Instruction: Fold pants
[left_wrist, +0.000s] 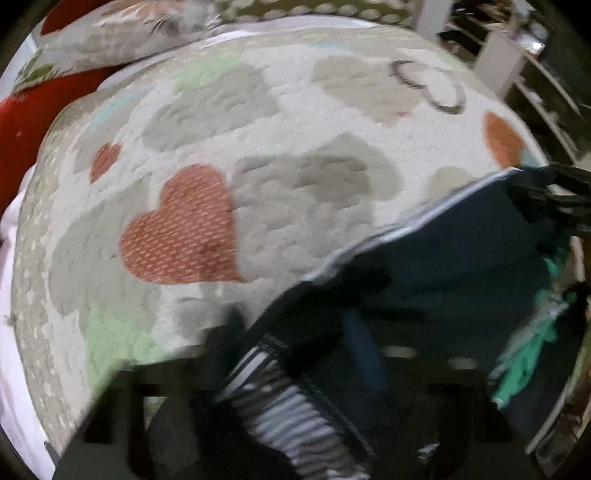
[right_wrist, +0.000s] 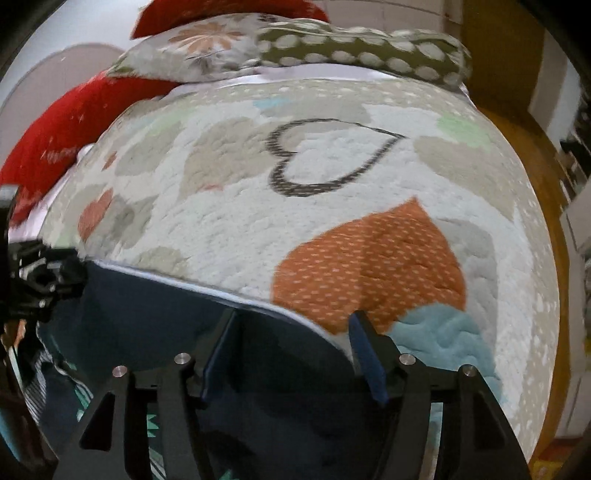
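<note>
Where the pants lie: on the heart-print quilt (right_wrist: 332, 221) of the bed, at its near edge, the pants (right_wrist: 177, 317) spread dark under both of my grippers.
How they should handle: I judge them light, soft and floppy, with no stiffness to hold a crease by themselves; the cloth looks matte, so I expect little slipping between pads.
Where I would take hold: along the pale-piped edge (left_wrist: 424, 221), one gripper toward each end of it, so the fold carries over evenly rather than sagging in the middle.
Look of the pants: dark navy cloth, a thin white edge line, and a grey-and-white striped ribbed band (left_wrist: 280, 413) low in the left view; some green printed fabric (left_wrist: 532, 350) shows beside them, and I cannot tell whether it belongs to them.
Left gripper (right_wrist: 40, 273): its own view is too blurred to show the fingers, and from the right view I see only its black body at the edge of the pants, so I cannot tell how the fingers stand.
Right gripper (right_wrist: 291, 343): fingers (right_wrist: 364, 350) stand wide apart over the edge of the pants, cloth between them, pads not pressing it.
Beyond the quilt: patterned pillows (right_wrist: 295, 48) and a red cushion (right_wrist: 74, 122) at the far end.
</note>
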